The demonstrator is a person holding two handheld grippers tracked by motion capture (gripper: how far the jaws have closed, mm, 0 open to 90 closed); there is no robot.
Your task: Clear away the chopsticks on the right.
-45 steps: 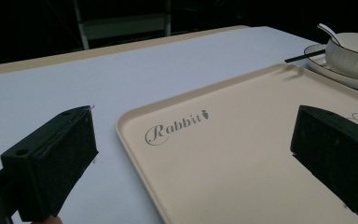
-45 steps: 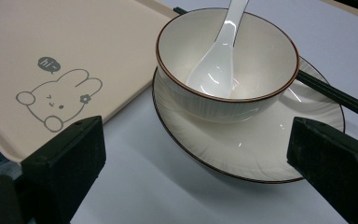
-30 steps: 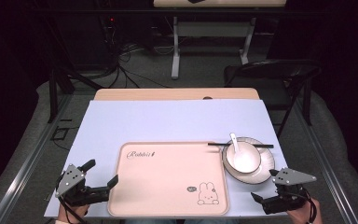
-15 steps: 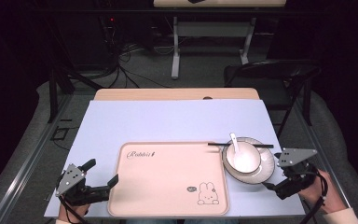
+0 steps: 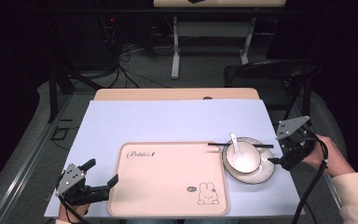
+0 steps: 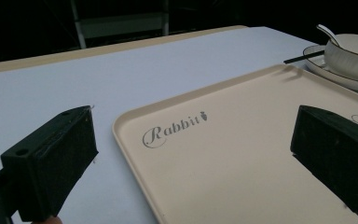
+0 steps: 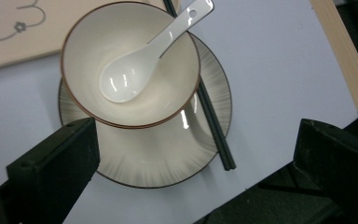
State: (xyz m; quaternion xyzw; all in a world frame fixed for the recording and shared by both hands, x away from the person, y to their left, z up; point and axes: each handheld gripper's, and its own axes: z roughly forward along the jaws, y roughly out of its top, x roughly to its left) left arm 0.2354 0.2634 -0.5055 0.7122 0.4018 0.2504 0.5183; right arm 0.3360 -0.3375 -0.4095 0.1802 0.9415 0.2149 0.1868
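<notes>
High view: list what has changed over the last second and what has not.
The right hand-held gripper moved from the table's near right corner up along the right side and now sits beside the plate, jaws open, holding nothing. The left hand-held gripper stayed open at the tray's near left corner. Bowl, spoon and chopsticks have not moved.

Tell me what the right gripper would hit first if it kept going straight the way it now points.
Probably the plate: the right gripper, jaws wide open, looks straight down on its near rim, with the bowl just beyond. One jaw might come down on the black chopsticks lying across the plate; depth is unclear.
</notes>
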